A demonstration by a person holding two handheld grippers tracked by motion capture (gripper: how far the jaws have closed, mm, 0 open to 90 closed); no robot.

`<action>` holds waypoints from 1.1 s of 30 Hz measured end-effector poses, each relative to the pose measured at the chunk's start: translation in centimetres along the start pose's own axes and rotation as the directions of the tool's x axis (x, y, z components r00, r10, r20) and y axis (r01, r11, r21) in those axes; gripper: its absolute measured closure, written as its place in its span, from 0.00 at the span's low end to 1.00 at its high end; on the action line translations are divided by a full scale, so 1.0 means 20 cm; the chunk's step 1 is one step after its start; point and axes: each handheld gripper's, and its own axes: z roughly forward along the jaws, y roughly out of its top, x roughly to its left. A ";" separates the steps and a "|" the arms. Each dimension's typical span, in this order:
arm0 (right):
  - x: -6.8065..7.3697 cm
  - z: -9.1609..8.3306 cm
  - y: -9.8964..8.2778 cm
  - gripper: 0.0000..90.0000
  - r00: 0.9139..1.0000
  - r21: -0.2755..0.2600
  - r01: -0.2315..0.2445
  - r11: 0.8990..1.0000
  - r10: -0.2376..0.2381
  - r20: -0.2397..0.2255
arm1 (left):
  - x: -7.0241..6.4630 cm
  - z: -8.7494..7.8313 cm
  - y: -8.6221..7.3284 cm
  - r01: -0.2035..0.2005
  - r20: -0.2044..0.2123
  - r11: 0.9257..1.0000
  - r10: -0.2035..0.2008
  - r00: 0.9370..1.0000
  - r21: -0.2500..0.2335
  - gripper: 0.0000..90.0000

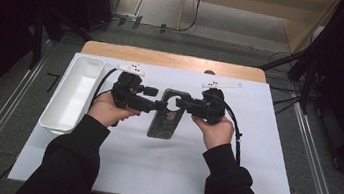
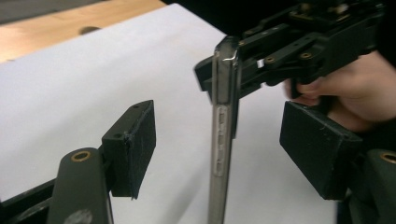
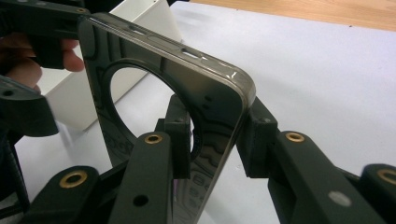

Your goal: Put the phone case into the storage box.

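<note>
Jaws split roles: right gripper (image 3: 212,140) clamps the phone case (image 3: 187,93); left gripper (image 2: 224,154) straddles it, spread wide.
Case hangs above the white mat (image 1: 253,153), tray (image 1: 72,91) at nine o'clock. Likely a handover; next, left jaws must close squarely on its edges.

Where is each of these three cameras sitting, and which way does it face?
High view: above the person's side, looking down on the table; forearms and hands show.
Left gripper view: rides the left gripper, facing the phone case edge-on between its open jaws.
Right gripper view: rides the right gripper, clamped on the case, facing the white tray.
All three share the case.
</note>
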 end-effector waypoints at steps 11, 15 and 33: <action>-0.01 0.02 0.04 0.75 0.999 0.010 -0.014 1.000 0.014 0.046 | -0.03 0.00 -0.03 0.016 -0.104 0.999 -0.021 0.994 -0.048 0.30; 0.00 0.03 0.05 0.75 0.998 0.011 -0.026 1.000 0.026 0.054 | -0.03 0.02 -0.03 0.037 -0.134 0.997 -0.045 0.990 -0.061 0.30; 0.01 0.06 0.06 0.75 0.995 0.017 -0.047 0.999 0.045 0.089 | -0.06 0.11 -0.03 0.045 -0.262 0.996 -0.065 0.963 -0.083 0.35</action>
